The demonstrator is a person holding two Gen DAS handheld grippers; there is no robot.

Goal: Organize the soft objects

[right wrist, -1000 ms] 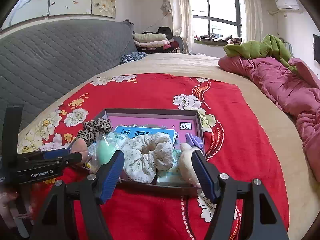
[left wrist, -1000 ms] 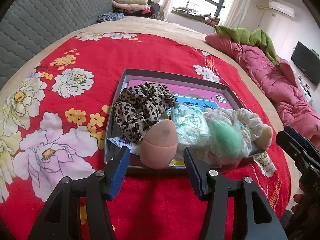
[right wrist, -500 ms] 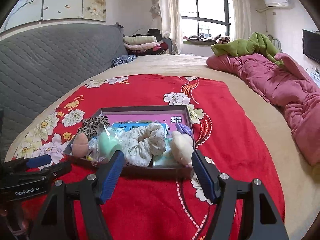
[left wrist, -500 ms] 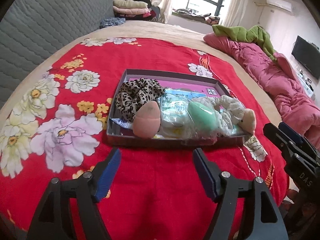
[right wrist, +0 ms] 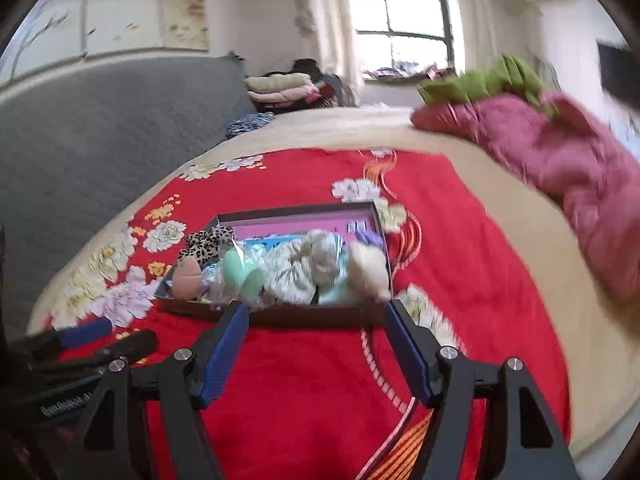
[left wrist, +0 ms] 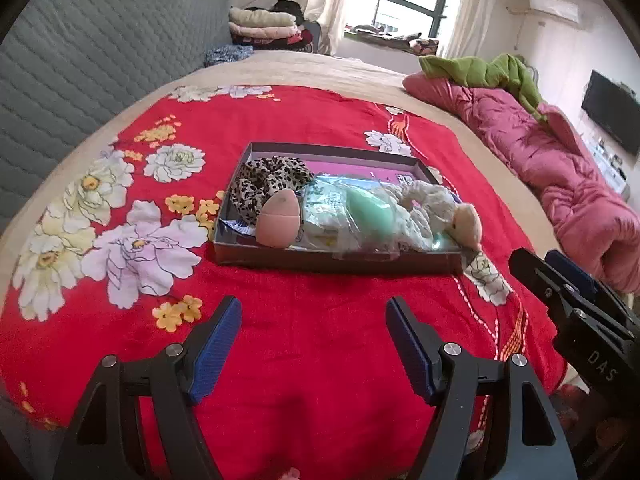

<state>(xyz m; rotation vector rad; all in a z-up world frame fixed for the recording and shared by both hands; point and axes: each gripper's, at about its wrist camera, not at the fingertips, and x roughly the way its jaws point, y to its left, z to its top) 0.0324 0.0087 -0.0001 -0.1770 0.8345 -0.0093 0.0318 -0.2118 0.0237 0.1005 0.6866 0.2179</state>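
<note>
Both tongs, left (left wrist: 312,344) and right (right wrist: 316,340), hang released and empty. The soft things sit together in the box (left wrist: 336,262) on the bed (left wrist: 320,120), apparently sorted.

Black-framed left tool (left wrist: 313,340) and right tool (right wrist: 316,334), blue ribbed pads (left wrist: 214,350), silver screws; white lettering on the sides.

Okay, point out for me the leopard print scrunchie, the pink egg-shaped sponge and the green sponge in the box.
leopard print scrunchie (left wrist: 266,184), left wrist view, on its ruffled middle.
pink egg-shaped sponge (left wrist: 279,222), left wrist view, on its rounded front face.
green sponge (left wrist: 370,210), left wrist view, on its body, seen through clear wrapping.
</note>
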